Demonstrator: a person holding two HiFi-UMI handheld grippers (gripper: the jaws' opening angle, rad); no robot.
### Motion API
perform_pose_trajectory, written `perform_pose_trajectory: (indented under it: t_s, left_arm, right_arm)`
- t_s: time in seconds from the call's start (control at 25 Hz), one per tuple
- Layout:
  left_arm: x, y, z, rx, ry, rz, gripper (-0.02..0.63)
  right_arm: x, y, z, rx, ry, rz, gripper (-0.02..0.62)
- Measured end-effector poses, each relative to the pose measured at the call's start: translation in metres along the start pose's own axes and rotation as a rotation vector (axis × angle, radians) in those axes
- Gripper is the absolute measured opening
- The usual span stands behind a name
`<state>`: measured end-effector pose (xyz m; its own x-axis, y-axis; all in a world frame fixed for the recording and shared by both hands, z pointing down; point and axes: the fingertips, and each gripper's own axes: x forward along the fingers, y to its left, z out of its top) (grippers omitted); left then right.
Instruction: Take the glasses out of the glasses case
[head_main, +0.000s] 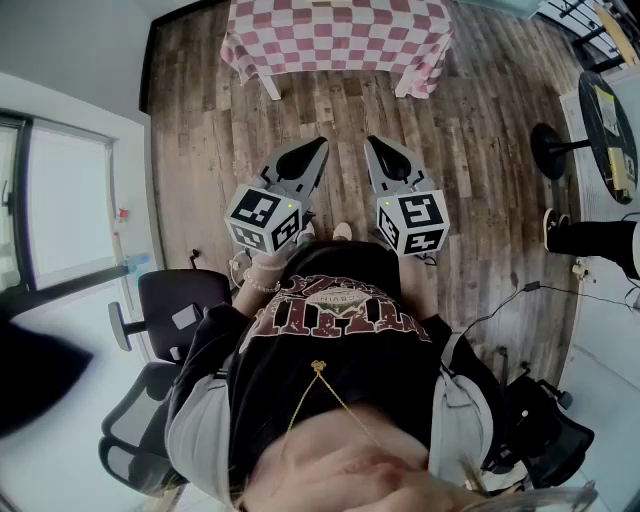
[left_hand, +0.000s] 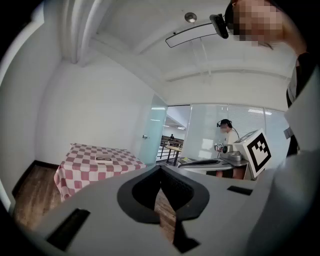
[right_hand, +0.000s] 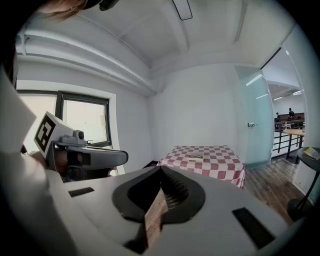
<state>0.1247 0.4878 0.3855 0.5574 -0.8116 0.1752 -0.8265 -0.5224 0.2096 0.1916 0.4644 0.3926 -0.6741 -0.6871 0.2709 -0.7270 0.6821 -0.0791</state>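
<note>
A table with a pink-and-white checked cloth (head_main: 335, 35) stands across the wooden floor, well ahead of me. One small dark flat thing (left_hand: 104, 159) lies on the cloth (right_hand: 195, 157); it is too small to tell whether it is the case or the glasses. The head view does not show it. My left gripper (head_main: 320, 146) and right gripper (head_main: 372, 143) are held side by side close to my body, far short of the table. Both are shut with nothing between the fingers (left_hand: 160, 168) (right_hand: 161, 168).
Black office chairs (head_main: 165, 315) stand at my left. At the right are a round table base (head_main: 552, 150), someone's shoe and leg (head_main: 590, 240) and floor cables (head_main: 520, 295). Another person (left_hand: 227, 132) stands far off by a glass partition (right_hand: 255, 120).
</note>
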Motion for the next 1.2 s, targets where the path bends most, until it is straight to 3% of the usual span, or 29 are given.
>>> perform_pose_trajectory:
  t_s: [0.76,1.2]
  left_arm:
    - [0.027,-0.019,-0.014,-0.013,-0.003,0.022,0.008]
    - [0.024,0.034,-0.012,-0.047,0.004,0.048,0.008]
  right_arm:
    - [-0.020,-0.036,-0.009,0.018,-0.025,0.036,0.020]
    - [0.016,-0.037,0.006,0.020,-0.050,0.036,0.020]
